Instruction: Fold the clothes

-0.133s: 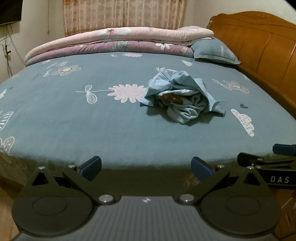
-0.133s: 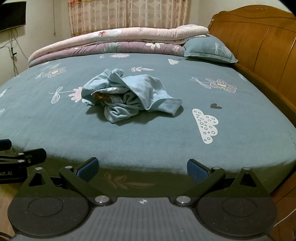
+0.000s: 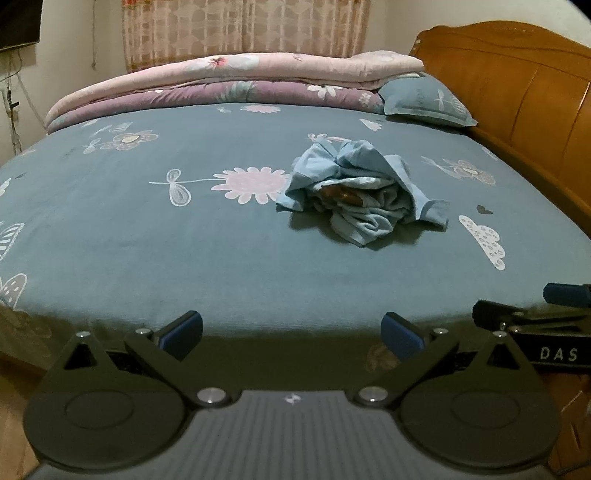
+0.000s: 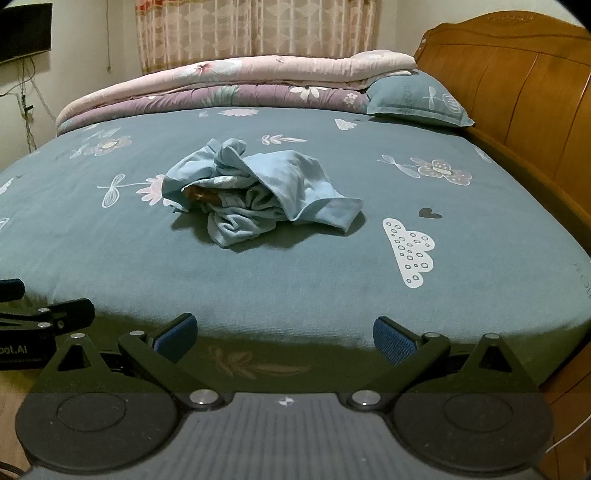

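Crumpled light-blue cotton garment [image 3: 364, 192] lies mid-bed on the floral blue sheet [image 3: 184, 240] — well ahead of my left tool [image 3: 291, 328] and right tool [image 4: 284, 334], both spread, empty.

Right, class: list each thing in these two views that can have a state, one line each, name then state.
Left hand-held gripper: open, empty, short of the bed edge.
Right hand-held gripper: open, empty, short of the bed edge.
Blue garment: crumpled in a heap, unfolded, untouched.
Quilts: folded, stacked at the far side.
Pillow: lying by the headboard.
Curtain: drawn shut.
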Available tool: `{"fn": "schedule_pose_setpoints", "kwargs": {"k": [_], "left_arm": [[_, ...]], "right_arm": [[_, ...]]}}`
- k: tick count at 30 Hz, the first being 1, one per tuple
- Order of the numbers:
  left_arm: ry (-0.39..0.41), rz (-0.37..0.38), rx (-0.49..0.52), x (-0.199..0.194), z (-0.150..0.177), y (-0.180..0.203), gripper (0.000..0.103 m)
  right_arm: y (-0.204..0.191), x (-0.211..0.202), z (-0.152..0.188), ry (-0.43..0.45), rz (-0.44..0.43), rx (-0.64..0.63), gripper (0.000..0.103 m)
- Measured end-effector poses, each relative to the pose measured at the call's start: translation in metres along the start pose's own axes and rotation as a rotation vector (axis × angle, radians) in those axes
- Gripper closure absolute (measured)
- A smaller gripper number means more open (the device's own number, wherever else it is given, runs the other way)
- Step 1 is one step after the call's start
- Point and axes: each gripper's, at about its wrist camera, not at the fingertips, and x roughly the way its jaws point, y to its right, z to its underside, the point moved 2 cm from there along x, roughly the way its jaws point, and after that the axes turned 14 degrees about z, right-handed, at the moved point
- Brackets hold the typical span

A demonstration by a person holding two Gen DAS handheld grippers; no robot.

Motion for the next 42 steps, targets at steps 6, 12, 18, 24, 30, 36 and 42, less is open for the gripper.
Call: {"fn": "schedule_pose_setpoints", "kwargs": {"k": [6,12,18,24,30,36,42], "left_arm": [[-0.019,-0.009,0.013,0.0028,0.0004,0.0031,0.001],[-0.02,-0.005,0.012,0.0001,-0.0001,0.0009,0.001],[-0.025,-0.008,0.013,0.0006,0.001,0.0013,0.001],[-0.028,-0.008,0.012,0.0012,0.0022,0.0017,0.001],[-0.029,-0.011,0.017,0.0005,0.0019,0.0031,0.001],[-0.033,-0.018,0.023,-0.0003,0.002,0.0042,0.001],[-0.041,-0.024,0.028,-0.0001,0.0028,0.0047,0.001]], "right_arm": [[-0.0017,-0.0037,-0.0006,0.005,-0.002,-0.002,0.0],[-0.0008,-0.0013,0.001,0.004,-0.002,0.0,0.0],[-0.001,-0.0024,0.0015,0.004,-0.002,0.003,0.0],[-0.0006,-0.0019,0.0028,0.004,-0.002,0.002,0.0],[-0.0007,-0.0028,0.0031,0.004,-0.002,0.003,0.0],[-0.001,-0.0026,0.0036,0.006,0.0,0.002,0.0],[-0.0012,-0.0023,0.0045,0.006,0.001,0.001,0.0]]}}
